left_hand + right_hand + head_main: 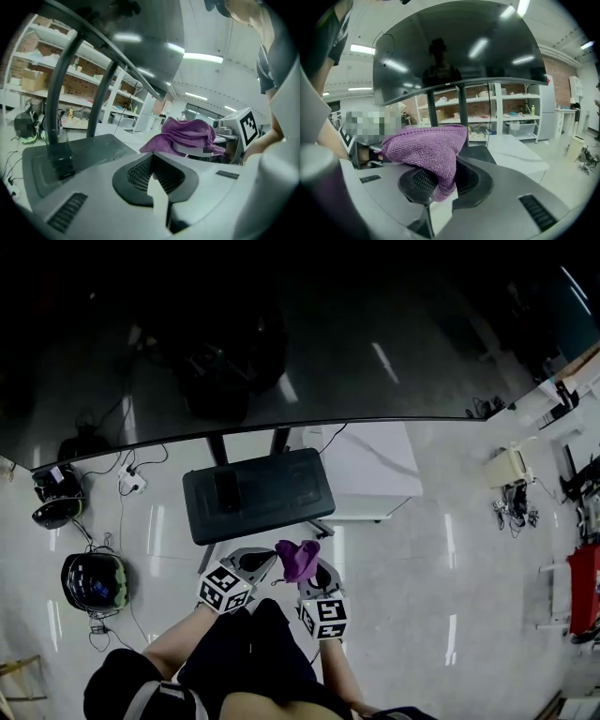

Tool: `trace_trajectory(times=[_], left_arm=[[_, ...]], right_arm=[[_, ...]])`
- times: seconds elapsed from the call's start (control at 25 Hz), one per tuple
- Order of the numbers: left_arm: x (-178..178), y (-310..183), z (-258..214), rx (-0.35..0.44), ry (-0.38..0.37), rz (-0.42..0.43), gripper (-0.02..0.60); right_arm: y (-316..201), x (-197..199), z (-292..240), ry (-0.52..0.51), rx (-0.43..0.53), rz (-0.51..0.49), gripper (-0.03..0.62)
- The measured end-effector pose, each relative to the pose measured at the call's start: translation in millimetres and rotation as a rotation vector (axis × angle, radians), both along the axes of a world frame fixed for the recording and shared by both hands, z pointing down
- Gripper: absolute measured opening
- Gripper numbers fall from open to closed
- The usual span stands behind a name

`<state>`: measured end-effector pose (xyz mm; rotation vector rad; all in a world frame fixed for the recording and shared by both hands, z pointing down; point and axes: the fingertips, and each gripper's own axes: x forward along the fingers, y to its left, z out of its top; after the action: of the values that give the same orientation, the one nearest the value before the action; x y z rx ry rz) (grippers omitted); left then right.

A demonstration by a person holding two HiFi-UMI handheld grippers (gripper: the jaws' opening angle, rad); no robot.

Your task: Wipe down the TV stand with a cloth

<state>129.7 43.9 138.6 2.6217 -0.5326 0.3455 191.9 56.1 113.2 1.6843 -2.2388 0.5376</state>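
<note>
Big dark TV screen (281,334) fills the top of the head view, and under it on the glossy floor the black flat TV stand (258,493) sits beside a white low cabinet (370,474), with a helmet (94,580) well off to the left. Purple cloth (298,557) hangs bunched just off the stand's near edge, pinched tight in the right gripper (309,573). Left gripper (262,562) is just beside it, jaws together with nothing between them.
</note>
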Motion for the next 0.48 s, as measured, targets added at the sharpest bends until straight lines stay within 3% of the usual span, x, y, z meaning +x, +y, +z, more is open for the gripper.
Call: trace_trajectory(times=[0.16, 0.36, 0.48], left_arm=[[-20, -6, -41, 0.032, -0.007, -0.091, 0.006], [-45, -5, -84, 0.04, 0.028, -0.192, 0.006], [-57, -1, -104, 0.093, 0.021, -0.22, 0.006]], right_arm=[[-12, -15, -53, -0.071, 0.041, 0.008, 0.075], [-8, -37, -96, -0.017, 0.085, -0.029, 0.075], [-5, -47, -115, -0.028, 0.111, -0.048, 0.075]])
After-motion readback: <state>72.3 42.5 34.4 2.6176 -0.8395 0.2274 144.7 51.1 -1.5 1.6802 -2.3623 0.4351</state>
